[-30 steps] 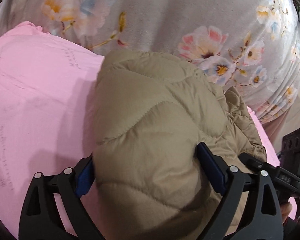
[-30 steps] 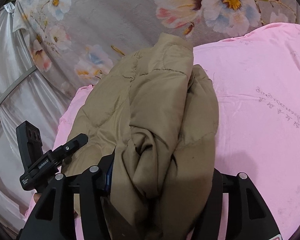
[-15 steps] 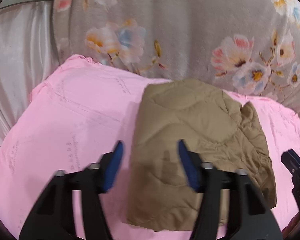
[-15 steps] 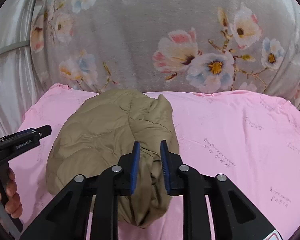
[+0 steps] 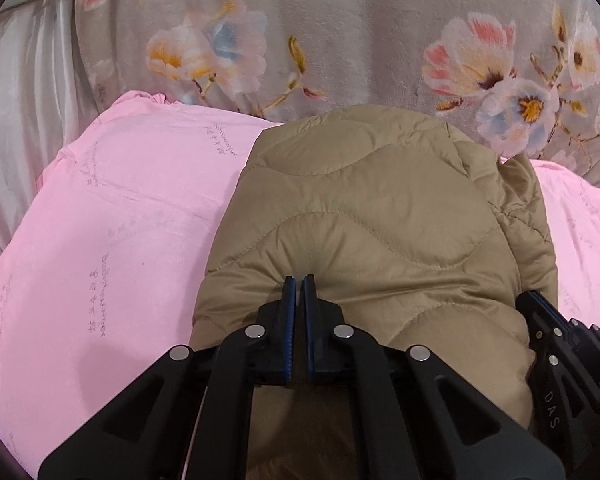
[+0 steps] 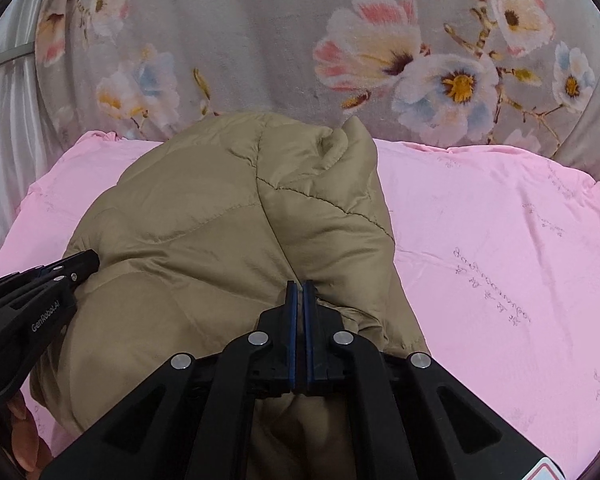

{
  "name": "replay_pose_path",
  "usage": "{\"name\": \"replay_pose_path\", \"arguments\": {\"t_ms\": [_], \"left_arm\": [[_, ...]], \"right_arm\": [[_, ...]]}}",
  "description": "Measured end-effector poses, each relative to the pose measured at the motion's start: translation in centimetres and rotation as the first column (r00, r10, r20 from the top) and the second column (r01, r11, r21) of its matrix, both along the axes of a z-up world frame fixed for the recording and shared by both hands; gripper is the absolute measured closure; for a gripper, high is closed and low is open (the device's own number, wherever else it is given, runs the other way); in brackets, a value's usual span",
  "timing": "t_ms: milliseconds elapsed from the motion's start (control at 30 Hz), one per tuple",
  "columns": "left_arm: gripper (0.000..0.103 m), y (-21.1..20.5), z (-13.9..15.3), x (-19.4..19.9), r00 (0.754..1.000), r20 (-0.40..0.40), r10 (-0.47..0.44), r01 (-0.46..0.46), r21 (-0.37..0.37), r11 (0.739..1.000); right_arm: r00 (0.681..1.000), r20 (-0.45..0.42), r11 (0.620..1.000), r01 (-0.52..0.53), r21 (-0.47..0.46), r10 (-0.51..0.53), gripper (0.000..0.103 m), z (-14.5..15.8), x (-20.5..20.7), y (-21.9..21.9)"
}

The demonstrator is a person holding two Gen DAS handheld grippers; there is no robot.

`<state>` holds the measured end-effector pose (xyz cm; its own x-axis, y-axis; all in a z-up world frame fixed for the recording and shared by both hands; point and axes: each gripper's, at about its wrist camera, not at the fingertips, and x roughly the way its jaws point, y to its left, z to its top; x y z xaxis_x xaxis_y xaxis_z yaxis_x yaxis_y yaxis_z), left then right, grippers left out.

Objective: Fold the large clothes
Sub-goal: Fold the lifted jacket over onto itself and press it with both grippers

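A tan quilted jacket [image 5: 372,220] lies folded into a puffy bundle on the pink sheet [image 5: 120,220]. My left gripper [image 5: 299,278] is shut, its blue pads together, with the tips against the bundle's near top, where the fabric dimples. No cloth shows between the pads. In the right wrist view the same jacket [image 6: 228,232] shows a loose flap on its right side. My right gripper [image 6: 299,283] is shut too, tips touching the near right slope of the bundle. Each gripper shows in the other view: the right gripper [image 5: 560,360] and the left gripper [image 6: 40,300].
A grey floral blanket [image 6: 260,40] rises behind the pink sheet [image 6: 500,240]. Silvery curtain fabric [image 5: 20,100] hangs at the far left. A person's hand [image 6: 20,432] holds the left gripper at the lower left edge.
Both grippers let go of the jacket's bulk, pulled back while closing, then came forward again. They now stand shut with their tips on the bundle, which lies flatter on the sheet.
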<state>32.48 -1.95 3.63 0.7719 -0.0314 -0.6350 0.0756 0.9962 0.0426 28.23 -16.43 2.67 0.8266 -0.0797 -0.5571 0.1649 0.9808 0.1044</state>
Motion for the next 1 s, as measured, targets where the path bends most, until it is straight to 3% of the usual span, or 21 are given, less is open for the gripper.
{"name": "replay_pose_path", "arguments": {"t_ms": [533, 1000], "left_arm": [[0.103, -1.7, -2.4, 1.0, 0.997, 0.072, 0.017, -0.024, 0.093, 0.995], [0.103, -1.9, -2.9, 1.1, 0.996, 0.083, 0.022, -0.031, 0.110, 0.993]], "right_arm": [[0.999, -0.026, 0.998, -0.026, 0.053, 0.027, 0.102, -1.5, 1.8, -0.8], [0.999, -0.032, 0.997, -0.032, 0.067, 0.034, 0.102, -1.5, 1.9, -1.0]]}}
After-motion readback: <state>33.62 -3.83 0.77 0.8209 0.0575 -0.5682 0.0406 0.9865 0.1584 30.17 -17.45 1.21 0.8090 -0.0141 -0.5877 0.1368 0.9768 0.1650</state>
